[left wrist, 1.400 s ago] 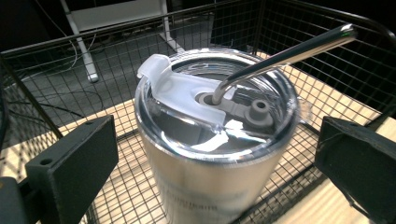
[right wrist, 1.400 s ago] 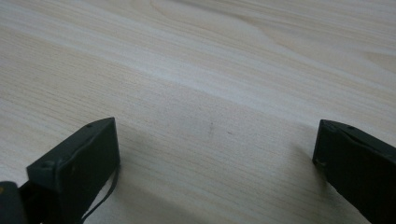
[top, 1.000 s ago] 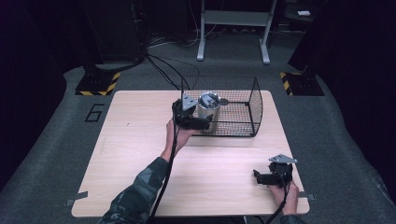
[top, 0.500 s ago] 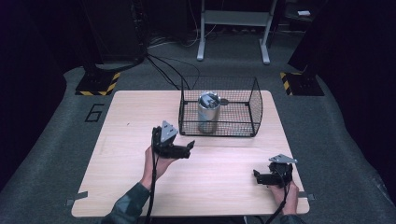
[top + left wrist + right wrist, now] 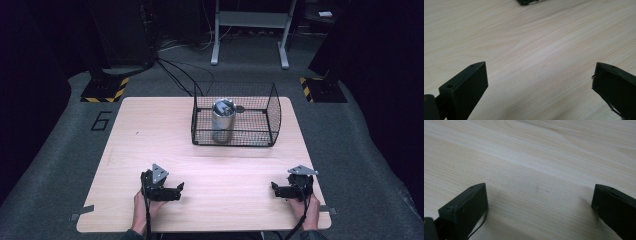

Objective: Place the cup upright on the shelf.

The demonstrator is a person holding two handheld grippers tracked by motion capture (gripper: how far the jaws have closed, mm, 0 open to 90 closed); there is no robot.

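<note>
So the can [image 5: 222, 120] is standing upright inside the wire basket [image 5: 272, 107], over toward the basket's left end, at the far middle of the desk [image 5: 150, 130]. Long axis straight up, shiny top facing the ceiling. There's a small dark thing right behind it on the basket floor, can't tell what it is.

Both of my tongs are parked way back at the near edge, well apart from the basket. Left tongs [image 5: 162, 187] sit nearer the can than the right tongs [image 5: 290, 189]: the can is ahead and a bit to the right of my left, and ahead and well off to the left of my right. So if anything goes back in there, I'd guess it's the left.

Both pairs are spread wide with nothing between them, just bare wood in each gripper view [image 5: 541, 66] [image 5: 536, 187]. At the top edge of the left gripper view there's a dark bit cut off [image 5: 526, 2], probably my other tongs, but too little shows.
</note>
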